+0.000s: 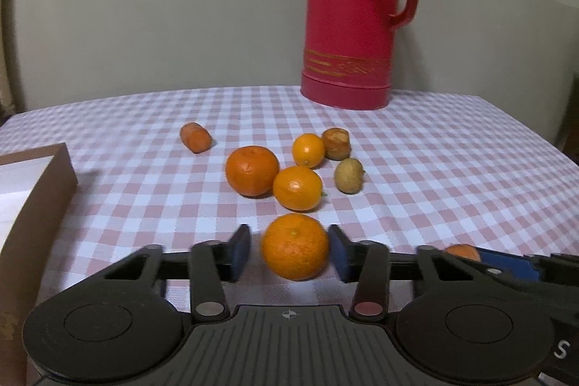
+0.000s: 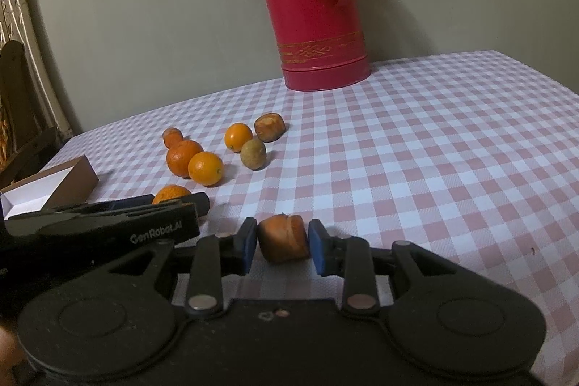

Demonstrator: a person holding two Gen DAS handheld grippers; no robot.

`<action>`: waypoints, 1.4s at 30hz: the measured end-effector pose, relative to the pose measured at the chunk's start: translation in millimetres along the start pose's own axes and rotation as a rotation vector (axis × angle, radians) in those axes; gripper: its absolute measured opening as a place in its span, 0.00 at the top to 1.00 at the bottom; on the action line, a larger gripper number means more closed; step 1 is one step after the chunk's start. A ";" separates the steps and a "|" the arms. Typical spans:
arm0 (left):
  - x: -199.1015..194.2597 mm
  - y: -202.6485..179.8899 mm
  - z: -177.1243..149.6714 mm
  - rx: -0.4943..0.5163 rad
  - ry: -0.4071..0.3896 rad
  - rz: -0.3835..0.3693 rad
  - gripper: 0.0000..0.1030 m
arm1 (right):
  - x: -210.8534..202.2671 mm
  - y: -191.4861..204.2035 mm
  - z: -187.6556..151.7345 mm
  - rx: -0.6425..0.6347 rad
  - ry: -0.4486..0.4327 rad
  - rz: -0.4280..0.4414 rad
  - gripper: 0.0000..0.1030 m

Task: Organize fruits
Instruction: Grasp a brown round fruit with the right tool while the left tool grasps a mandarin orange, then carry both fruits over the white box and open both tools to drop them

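Pink-checked woven tablecloth [image 1: 434,169]. Left gripper [image 1: 294,250], level, jaws apart flanking round dimpled mandarin [image 1: 295,246]; right gripper [image 2: 282,243] clamps carrot stub [image 2: 283,241]. Glossy thermos [image 1: 347,13] at 12 o'clock.

pink-and-white checked tablecloth [image 1: 434,169], red thermos [image 1: 347,24], orange tangerine [image 1: 295,246]

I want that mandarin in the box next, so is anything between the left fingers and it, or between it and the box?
Nothing visible. The mandarin sits between the open left fingers, and only bare tablecloth lies between it and the box.
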State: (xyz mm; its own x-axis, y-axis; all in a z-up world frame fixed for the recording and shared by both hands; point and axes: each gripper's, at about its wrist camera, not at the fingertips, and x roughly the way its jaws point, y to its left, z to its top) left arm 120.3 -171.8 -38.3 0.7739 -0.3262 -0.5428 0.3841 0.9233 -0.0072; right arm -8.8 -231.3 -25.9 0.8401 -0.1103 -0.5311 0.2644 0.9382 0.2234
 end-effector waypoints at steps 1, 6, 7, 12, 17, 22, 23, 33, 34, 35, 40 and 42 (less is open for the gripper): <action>-0.8 -2.0 -1.0 0.010 -0.002 0.006 0.63 | 0.7 -0.2 0.5 0.000 0.001 0.000 0.78; -7.4 2.0 -5.7 0.020 -0.005 0.010 0.63 | 4.0 -0.3 3.0 -0.002 0.008 -0.004 0.78; -9.4 3.3 -6.8 0.023 -0.006 0.012 0.63 | 3.9 -0.2 3.2 0.000 0.009 -0.003 0.78; -22.8 12.8 -12.4 0.023 -0.012 0.012 0.64 | -2.6 3.6 4.7 -0.014 -0.010 0.027 0.78; -39.5 26.4 -17.5 0.025 -0.015 0.016 0.64 | -3.3 12.7 4.6 -0.029 -0.005 0.059 0.78; -55.7 41.7 -23.2 0.027 -0.021 0.031 0.64 | -5.2 28.3 2.8 -0.053 0.005 0.103 0.78; -59.7 44.8 -24.1 0.027 -0.025 0.034 0.64 | -5.5 32.0 2.1 -0.060 0.009 0.111 0.78; -87.6 73.7 -32.8 0.015 -0.036 0.059 0.64 | -8.4 73.3 -6.5 -0.136 0.027 0.167 0.78; -90.2 76.9 -33.6 0.009 -0.035 0.058 0.64 | -9.3 76.4 -7.2 -0.140 0.028 0.170 0.78; -92.3 78.8 -34.8 0.007 -0.035 0.059 0.64 | -10.5 78.8 -8.1 -0.143 0.028 0.174 0.78; -105.9 89.5 -41.8 0.008 -0.045 0.070 0.64 | -16.7 92.6 -17.3 -0.150 0.040 0.199 0.78; -111.7 95.4 -44.4 0.001 -0.048 0.074 0.64 | -18.9 98.9 -20.9 -0.156 0.043 0.209 0.78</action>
State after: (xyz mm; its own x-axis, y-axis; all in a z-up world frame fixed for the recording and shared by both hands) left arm 48.1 -38.3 -15.7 0.8234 -0.2667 -0.5009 0.3254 0.9450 0.0318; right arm -8.4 -129.5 -10.9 0.8469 0.1021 -0.5218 0.0085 0.9787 0.2052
